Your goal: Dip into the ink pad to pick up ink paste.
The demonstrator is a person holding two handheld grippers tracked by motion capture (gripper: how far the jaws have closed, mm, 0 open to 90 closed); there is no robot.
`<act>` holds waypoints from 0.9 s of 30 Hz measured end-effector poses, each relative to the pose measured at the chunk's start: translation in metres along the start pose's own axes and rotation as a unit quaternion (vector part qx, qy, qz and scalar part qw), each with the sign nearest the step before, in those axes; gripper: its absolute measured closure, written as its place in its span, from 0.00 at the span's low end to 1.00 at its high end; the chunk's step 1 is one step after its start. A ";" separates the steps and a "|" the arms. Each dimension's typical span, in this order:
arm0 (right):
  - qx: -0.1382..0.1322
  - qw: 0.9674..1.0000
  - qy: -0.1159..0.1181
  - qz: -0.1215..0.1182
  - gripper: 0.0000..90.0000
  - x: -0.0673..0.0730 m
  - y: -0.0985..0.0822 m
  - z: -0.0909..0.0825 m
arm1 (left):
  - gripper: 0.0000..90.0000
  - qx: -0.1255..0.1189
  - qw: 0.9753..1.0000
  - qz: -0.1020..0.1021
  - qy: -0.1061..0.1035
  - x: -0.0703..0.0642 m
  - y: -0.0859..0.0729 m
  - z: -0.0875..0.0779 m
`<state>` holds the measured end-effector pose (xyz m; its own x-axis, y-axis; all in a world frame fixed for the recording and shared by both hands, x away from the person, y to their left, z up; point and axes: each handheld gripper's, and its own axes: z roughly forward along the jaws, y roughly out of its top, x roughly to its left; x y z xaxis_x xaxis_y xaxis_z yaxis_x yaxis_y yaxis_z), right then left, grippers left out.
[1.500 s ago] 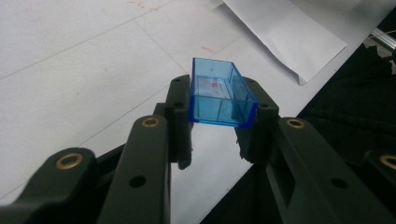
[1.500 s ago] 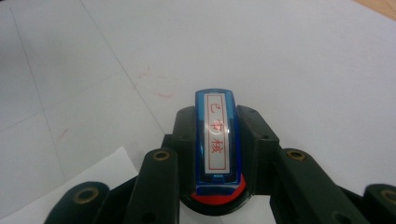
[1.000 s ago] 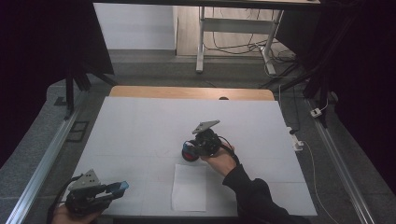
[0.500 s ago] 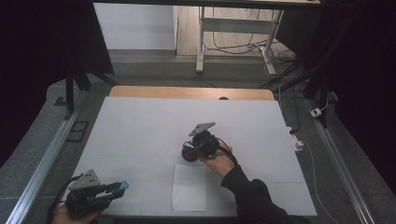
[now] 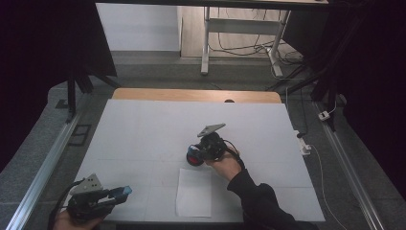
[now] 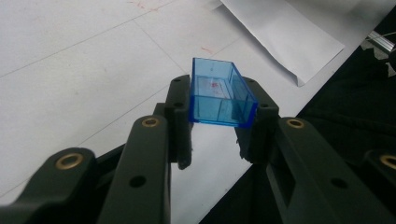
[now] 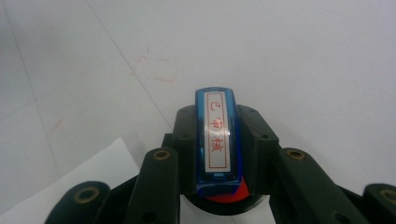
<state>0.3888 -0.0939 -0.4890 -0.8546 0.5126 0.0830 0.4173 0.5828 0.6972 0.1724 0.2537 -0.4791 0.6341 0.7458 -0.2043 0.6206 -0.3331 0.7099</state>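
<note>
The right hand-held gripper, clamped on a blue stamp, hovered just beyond the paper sheet, nearer than the left hand-held gripper gripping the stamp's blue cap.

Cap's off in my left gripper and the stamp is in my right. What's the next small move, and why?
Probably bring the right gripper down and toward you over the white sheet of paper. The right jaws are clamped on the blue stamp, which sits just beyond the sheet's far edge, while the left gripper holds the clear blue cap off to the side, so the stamp looks ready to press.
</note>
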 end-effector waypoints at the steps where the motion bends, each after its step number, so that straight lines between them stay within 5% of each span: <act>1: -0.002 1.000 0.005 0.005 0.79 -0.002 -0.001 0.000 | 0.76 -0.001 1.000 -0.001 0.000 0.000 0.000 0.000; 6: -0.009 1.000 0.016 0.021 0.79 -0.007 -0.003 0.000 | 0.76 -0.005 1.000 -0.011 0.000 0.002 -0.001 -0.001; 19: 0.006 0.999 -0.024 -0.038 0.78 0.010 0.001 0.000 | 0.76 -0.007 1.000 -0.025 -0.003 0.005 -0.001 -0.001; 27: 0.002 0.999 -0.012 -0.030 0.78 0.006 0.000 0.000 | 0.76 0.000 1.000 -0.012 0.001 0.002 0.000 0.000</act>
<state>0.3839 -0.0909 -0.4879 -0.8703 0.4920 0.0234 0.3669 0.6157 0.6973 0.1739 0.2555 -0.4796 0.6177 0.7552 -0.2193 0.6356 -0.3153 0.7046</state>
